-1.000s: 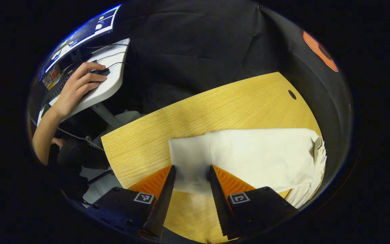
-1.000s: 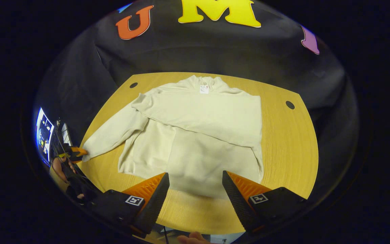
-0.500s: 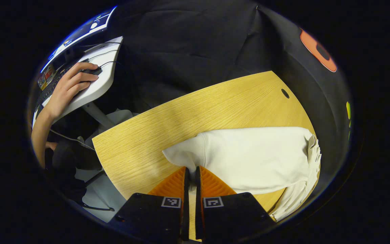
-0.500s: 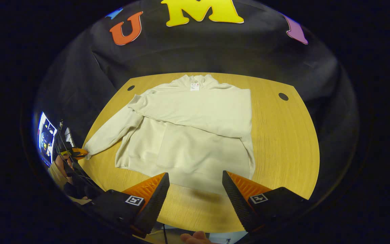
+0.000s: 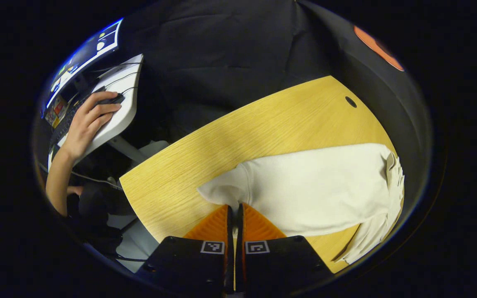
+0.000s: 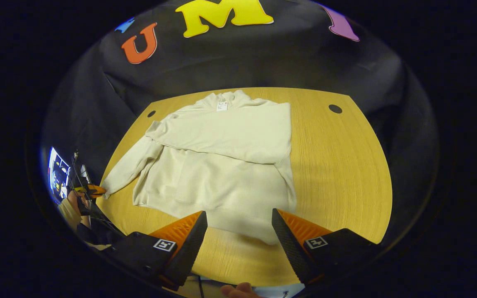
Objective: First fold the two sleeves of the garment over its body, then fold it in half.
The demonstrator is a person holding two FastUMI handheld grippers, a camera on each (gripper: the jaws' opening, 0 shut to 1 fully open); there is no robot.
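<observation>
Garment (image 6: pixel 218 165) lay flat on the wooden worktop (image 6: pixel 346 174), one sleeve folded across its body | left gripper (image 5: pixel 234 209) had its fingers pinching the outstretched sleeve's cuff (image 5: pixel 222 192) | right gripper (image 6: pixel 238 223) hovered by the hem, fingers spread.

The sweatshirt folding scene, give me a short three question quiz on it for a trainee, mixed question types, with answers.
1. True or false: the left gripper is shut on the cuff of the unfolded sleeve.
2. Which sleeve of the sweatshirt already lies across its body? A: the one on the right gripper's side. B: the one on the left gripper's side.
3. Fill in: the right gripper hangs ____ above the hem, holding nothing.

Key: 1 true. 2 A. 3 open.
</observation>
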